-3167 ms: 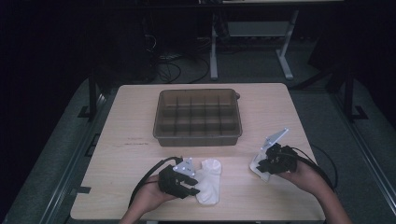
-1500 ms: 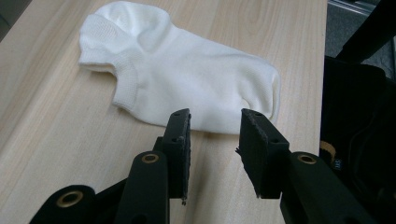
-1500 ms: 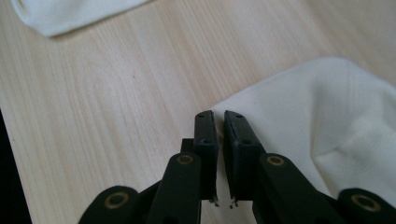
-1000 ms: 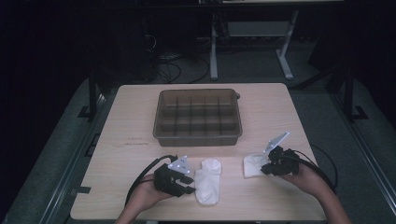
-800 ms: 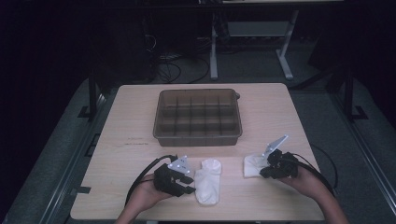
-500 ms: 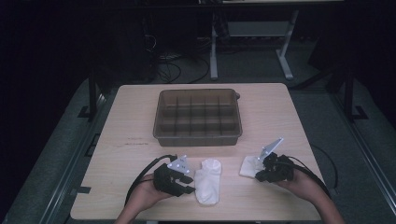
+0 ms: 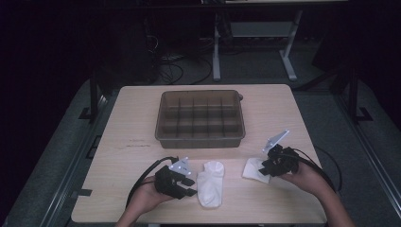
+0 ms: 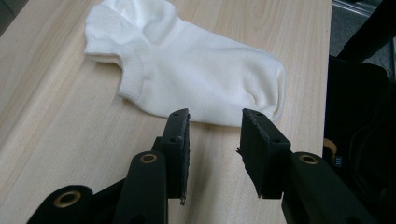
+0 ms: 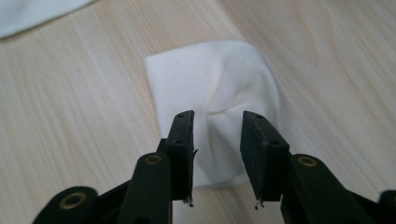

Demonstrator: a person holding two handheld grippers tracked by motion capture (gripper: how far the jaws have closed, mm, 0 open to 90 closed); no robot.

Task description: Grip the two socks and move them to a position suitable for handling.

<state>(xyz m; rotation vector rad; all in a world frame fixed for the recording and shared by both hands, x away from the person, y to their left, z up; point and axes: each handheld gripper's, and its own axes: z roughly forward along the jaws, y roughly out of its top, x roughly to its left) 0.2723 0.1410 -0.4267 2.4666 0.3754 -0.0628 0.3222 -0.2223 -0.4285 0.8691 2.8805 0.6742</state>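
White cotton is what both hands are working with: a folded sock [image 7: 255, 169] lies flat on the pale wood desk [image 7: 142, 142] at the person's right, and an unfolded ankle sock [image 7: 210, 189] lies stretched out near the front edge, just beside the left gripper [image 7: 187, 182]. The right gripper [image 7: 265, 169] has just been opening its jaws; in the right gripper view they stand about half apart directly over the folded sock [image 9: 215, 102], its cloth puckered between them, the pads not pressing on it. So to my eye the fold has been set down and let go. The left gripper [image 8: 215, 133] is likewise about half open and holds nothing, its jaws hanging just short of the flat sock's [image 8: 187, 70] near edge. The brown divided tray [image 7: 201, 135] sits well apart, towards the middle of the desk. If the fold is to stay tidy, I would lift the right gripper straight up rather than dragging it sideways, since the soft knit could catch on the pads and pull open. For the flat sock, the left gripper would do well to come in low and pinch only the toe end, leaving the cuff free, so the cloth can be brought over in one clean fold without bunching or sliding on the smooth wood.
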